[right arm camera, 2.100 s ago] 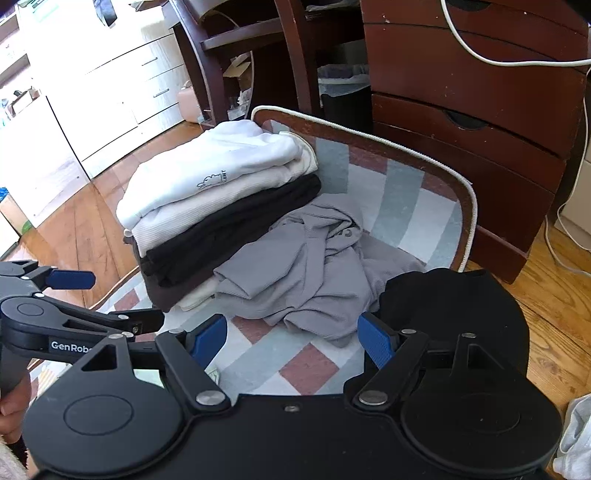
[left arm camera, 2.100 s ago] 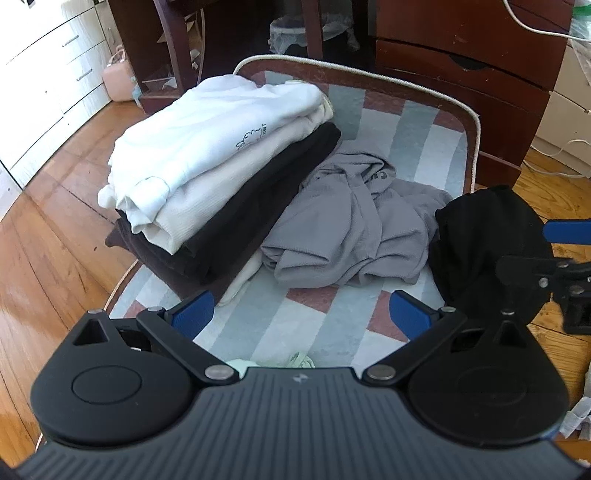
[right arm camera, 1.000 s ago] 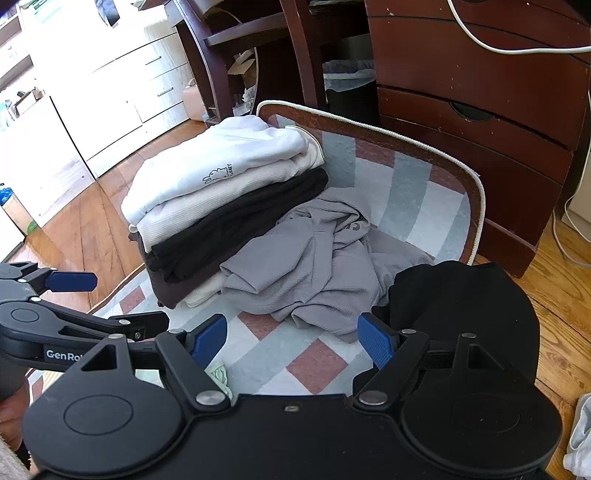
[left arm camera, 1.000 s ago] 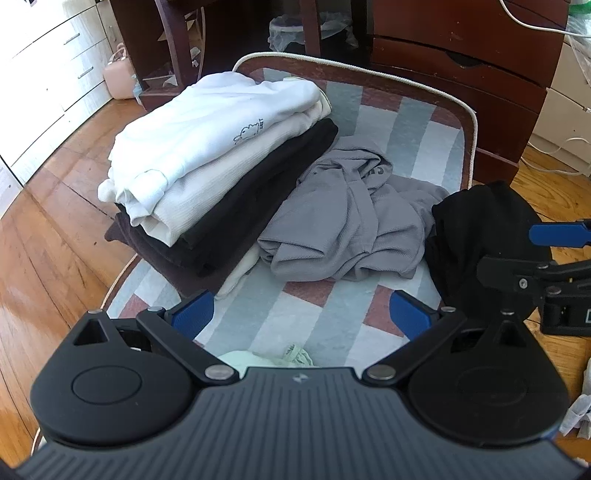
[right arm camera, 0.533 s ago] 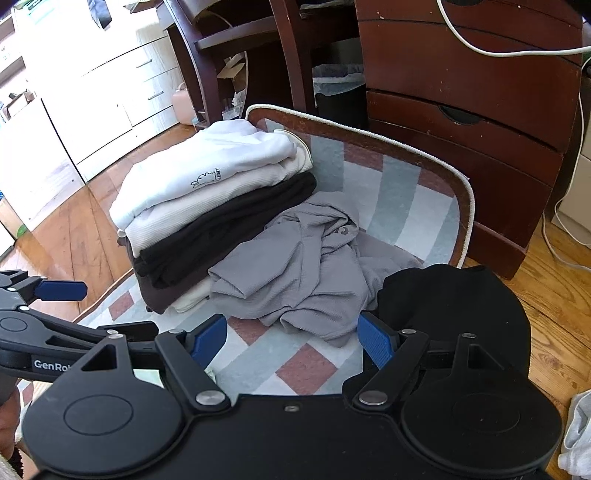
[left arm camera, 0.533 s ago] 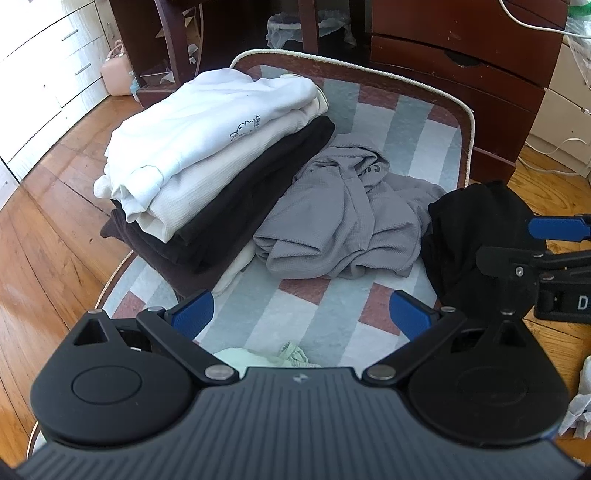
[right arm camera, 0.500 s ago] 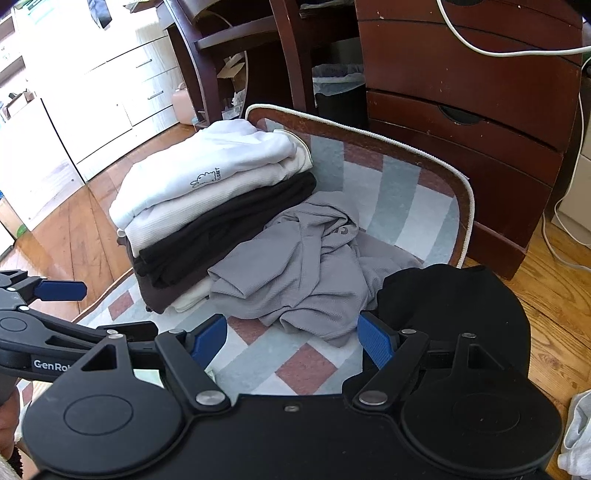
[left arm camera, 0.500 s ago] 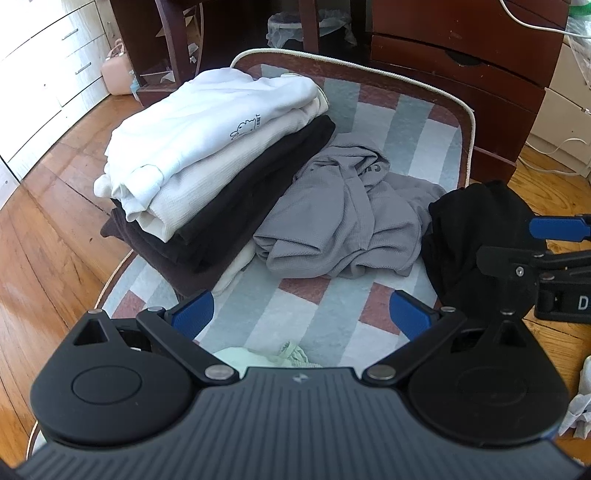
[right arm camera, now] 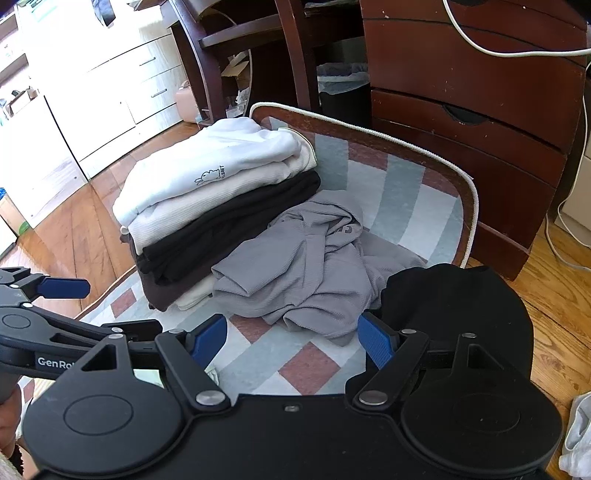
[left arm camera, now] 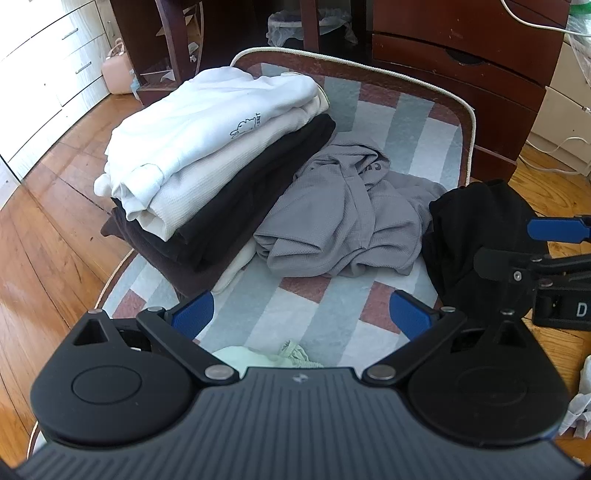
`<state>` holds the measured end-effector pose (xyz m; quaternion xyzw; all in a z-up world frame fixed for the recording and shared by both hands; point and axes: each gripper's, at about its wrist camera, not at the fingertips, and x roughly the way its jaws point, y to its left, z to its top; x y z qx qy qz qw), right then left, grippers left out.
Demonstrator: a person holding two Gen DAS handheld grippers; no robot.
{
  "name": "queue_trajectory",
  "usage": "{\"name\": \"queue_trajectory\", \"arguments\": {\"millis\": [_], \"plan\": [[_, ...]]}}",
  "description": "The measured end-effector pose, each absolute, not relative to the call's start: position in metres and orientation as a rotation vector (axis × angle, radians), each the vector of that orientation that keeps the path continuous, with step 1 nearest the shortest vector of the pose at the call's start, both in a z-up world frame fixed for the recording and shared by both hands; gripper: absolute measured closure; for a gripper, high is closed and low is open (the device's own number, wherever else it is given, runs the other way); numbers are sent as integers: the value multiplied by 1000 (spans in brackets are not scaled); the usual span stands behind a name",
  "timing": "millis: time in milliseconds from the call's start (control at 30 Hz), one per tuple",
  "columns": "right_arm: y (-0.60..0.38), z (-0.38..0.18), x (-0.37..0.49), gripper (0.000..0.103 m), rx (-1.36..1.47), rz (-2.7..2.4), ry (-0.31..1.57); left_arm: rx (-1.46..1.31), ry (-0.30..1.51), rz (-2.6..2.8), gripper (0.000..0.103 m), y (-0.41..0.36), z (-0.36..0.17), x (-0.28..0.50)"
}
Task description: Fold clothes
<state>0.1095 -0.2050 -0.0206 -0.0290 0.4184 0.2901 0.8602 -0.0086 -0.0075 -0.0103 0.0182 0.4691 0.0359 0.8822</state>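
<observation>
A crumpled grey shirt [left arm camera: 343, 218] [right arm camera: 306, 273] lies in the middle of a striped rug [left arm camera: 406, 122] [right arm camera: 402, 192]. To its left stands a folded stack [left arm camera: 207, 155] [right arm camera: 214, 192], white garments on top of dark ones. A black garment [left arm camera: 476, 229] [right arm camera: 454, 299] lies bunched at the rug's right edge. A pale green cloth [left arm camera: 258, 356] shows just under my left gripper. My left gripper [left arm camera: 301, 312] hangs open over the rug's near end, holding nothing. My right gripper [right arm camera: 291, 338] is open too, near the grey shirt and the black garment.
Dark wooden drawers [right arm camera: 469, 92] stand behind the rug, with a lined bin [left arm camera: 306, 22] and chair legs beside them. White cabinets [right arm camera: 96, 85] line the far left. Wooden floor [left arm camera: 40, 229] surrounds the rug. White cables [right arm camera: 565, 229] trail at right.
Both grippers drifted back and shifted slightly, so the clothes sit a little farther away in both views. Both stay open. The clothes have not moved.
</observation>
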Motion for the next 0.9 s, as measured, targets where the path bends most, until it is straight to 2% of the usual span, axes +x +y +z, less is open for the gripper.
{"name": "queue_trajectory", "arguments": {"millis": [267, 500, 600, 767, 900], "plan": [[-206, -18, 104, 21, -59, 641, 822, -4, 970, 81, 0, 2, -13, -7], [-202, -13, 97, 16, -98, 705, 710, -87, 928, 106, 0, 19, -18, 3], [-198, -23, 112, 16, -74, 734, 708, -76, 893, 158, 0, 28, -28, 9], [-186, -57, 145, 16, -123, 699, 719, -121, 709, 185, 0, 48, -63, 21], [-175, -84, 158, 16, -147, 727, 727, -154, 709, 180, 2, 52, -92, 33]]}}
